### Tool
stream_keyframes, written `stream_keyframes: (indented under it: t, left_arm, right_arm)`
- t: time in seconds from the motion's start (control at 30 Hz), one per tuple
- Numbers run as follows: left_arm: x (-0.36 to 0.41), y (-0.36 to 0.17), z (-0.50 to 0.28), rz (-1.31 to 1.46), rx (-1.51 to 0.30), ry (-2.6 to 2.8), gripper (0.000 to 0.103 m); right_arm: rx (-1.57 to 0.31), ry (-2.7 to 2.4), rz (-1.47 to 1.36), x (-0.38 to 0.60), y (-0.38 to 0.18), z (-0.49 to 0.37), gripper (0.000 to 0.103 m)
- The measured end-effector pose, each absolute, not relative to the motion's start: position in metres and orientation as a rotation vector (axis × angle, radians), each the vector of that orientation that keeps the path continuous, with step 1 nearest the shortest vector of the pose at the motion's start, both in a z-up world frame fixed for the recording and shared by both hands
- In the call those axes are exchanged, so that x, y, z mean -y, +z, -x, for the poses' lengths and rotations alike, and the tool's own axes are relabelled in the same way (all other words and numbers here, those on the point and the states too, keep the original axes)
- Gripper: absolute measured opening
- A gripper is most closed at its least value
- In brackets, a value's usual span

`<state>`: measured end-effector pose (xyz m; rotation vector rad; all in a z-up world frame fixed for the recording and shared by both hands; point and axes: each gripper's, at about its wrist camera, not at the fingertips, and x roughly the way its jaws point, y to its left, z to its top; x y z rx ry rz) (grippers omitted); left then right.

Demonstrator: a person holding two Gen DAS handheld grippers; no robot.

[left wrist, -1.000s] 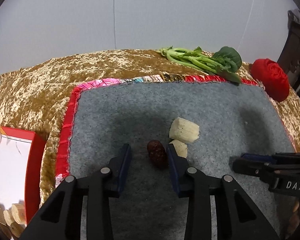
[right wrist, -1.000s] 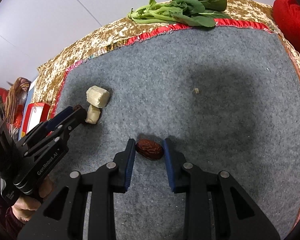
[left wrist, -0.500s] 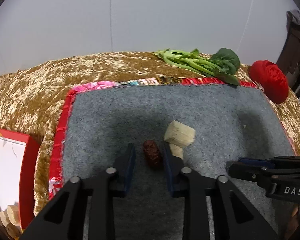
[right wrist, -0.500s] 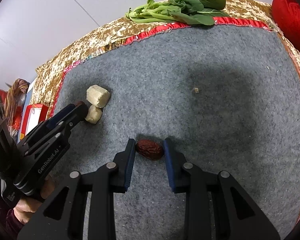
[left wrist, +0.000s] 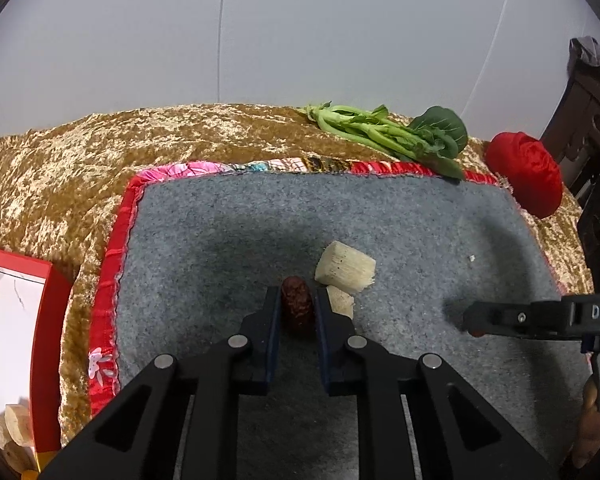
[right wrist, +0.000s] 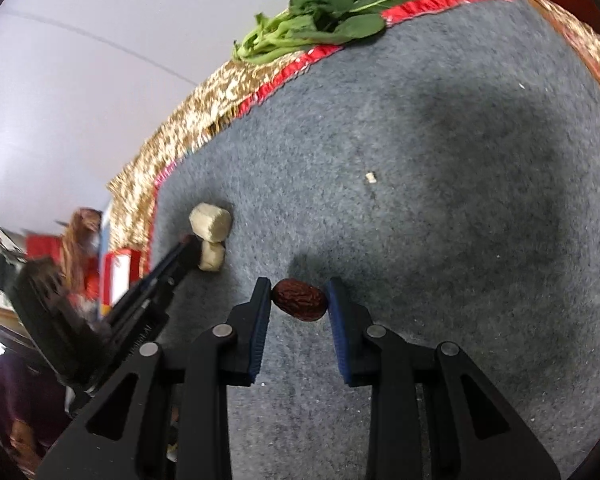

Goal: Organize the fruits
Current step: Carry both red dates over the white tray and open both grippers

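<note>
Left gripper [left wrist: 297, 312] clenched on a dark red date [left wrist: 297, 309], pads pressing both its sides, low over the grey felt mat [left wrist: 220, 248]. Just right of its right finger, touching or nearly so, two pale cut chunks [left wrist: 345, 267], one behind the other. Right gripper [right wrist: 299, 300] grasping a second date [right wrist: 300, 299] crosswise between blue pads, above the same mat. Far ahead of both, leafy greens [left wrist: 396, 136] lying across the mat's red border. Well left of the left gripper, a red-edged box [left wrist: 40, 320].
</note>
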<state>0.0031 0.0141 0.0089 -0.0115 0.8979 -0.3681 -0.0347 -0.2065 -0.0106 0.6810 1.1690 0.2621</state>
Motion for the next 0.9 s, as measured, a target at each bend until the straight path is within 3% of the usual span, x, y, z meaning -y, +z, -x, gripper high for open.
stream_keyframes:
  t: [0.9]
  left_arm:
    - [-0.072, 0.049, 0.038, -0.003, -0.845, -0.334, 0.014]
  right_arm:
    - [-1.093, 0.358, -0.608, 0.159, 0.014, 0.03, 0.031]
